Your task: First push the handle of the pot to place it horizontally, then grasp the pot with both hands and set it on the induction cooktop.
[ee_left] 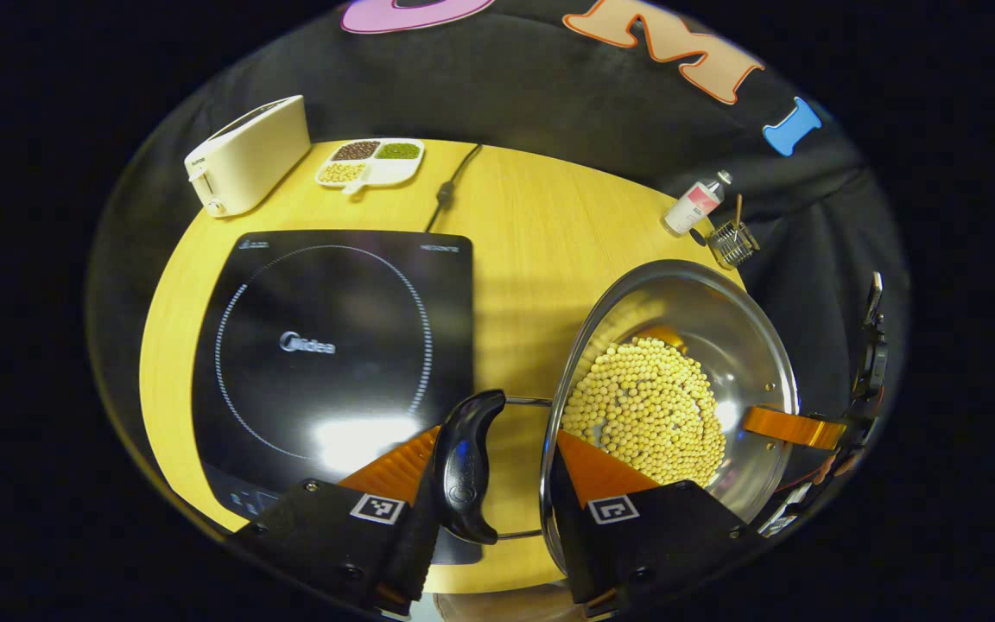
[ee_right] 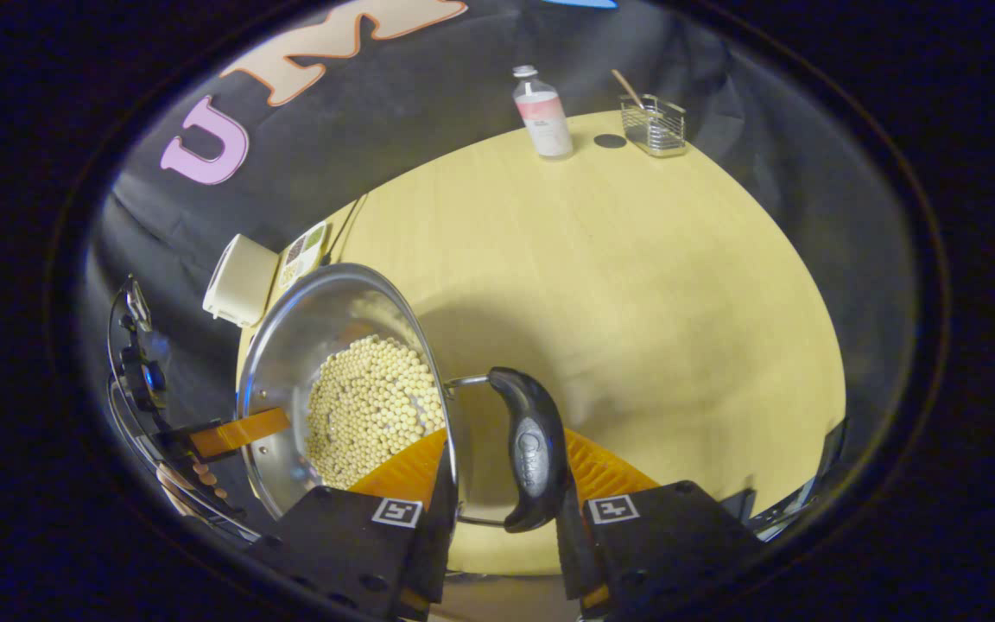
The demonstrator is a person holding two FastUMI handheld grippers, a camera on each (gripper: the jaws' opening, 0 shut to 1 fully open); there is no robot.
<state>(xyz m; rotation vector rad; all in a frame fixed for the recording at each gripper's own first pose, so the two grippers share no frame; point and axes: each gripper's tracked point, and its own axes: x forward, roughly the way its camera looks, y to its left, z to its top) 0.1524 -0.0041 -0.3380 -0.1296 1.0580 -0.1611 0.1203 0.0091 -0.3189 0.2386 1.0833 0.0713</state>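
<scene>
Near the surface's front edge, my left tongs (ee_left: 497,484) and right tongs (ee_right: 497,484) each clamp a black handle (ee_left: 465,466) of the bean-filled steel pot (ee_left: 748,345); next, a level lift onto the black induction cooktop (ee_left: 333,345).

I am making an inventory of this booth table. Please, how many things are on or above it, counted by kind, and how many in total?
Cooktop: 1
Pot with beans: 1
Toaster: 1
Divided dish of beans: 1
Bottle: 1
Wire basket: 1
Total: 6
</scene>
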